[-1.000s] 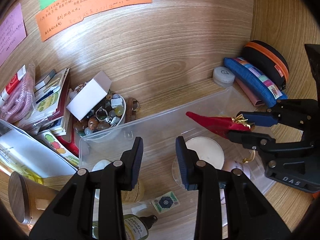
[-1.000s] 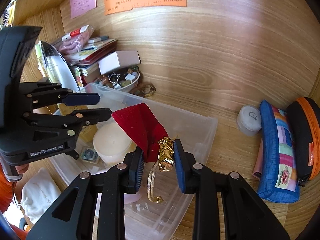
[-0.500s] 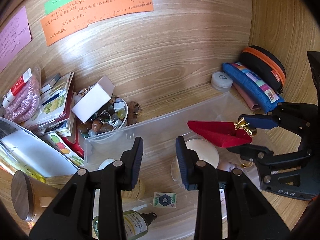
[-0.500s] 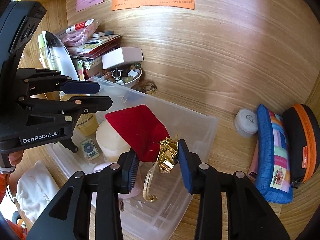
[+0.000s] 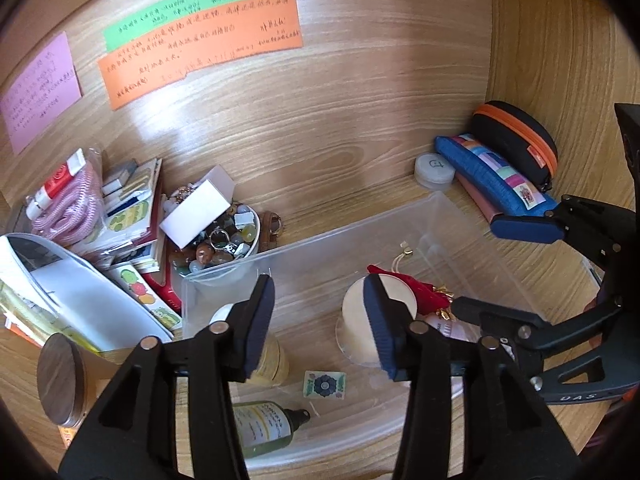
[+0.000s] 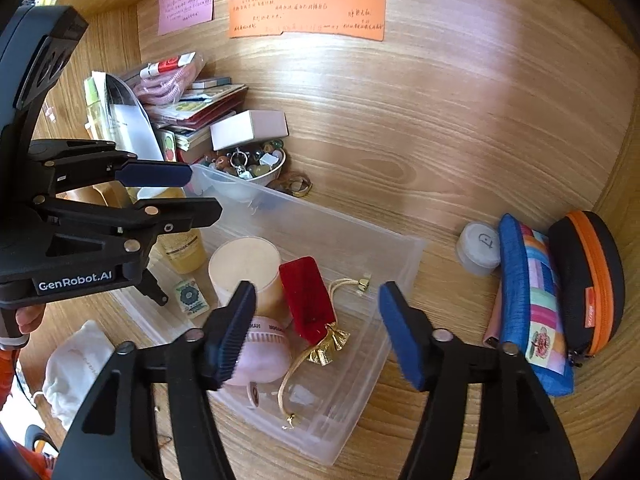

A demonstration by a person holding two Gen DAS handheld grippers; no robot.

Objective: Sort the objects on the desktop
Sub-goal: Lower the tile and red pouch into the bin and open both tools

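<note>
The right gripper [image 6: 316,330] has just been opening; its jaws stand wide and empty above the red pouch [image 6: 306,298], which lies inside the clear bin [image 6: 404,248]. The left gripper [image 5: 320,320] has also just been opening and holds nothing.

Both views are evenly and brightly lit. Pale glare patches are seen on the wooden back panel [image 5: 360,92] at upper centre; a further sheen is seen on the clear plastic bin [image 6: 352,248]. Shadows are soft and short. Strong fisheye bending is seen towards the edges, with black vignetting in all corners. Focus is sharp at centre, slightly softened at the periphery.
</note>
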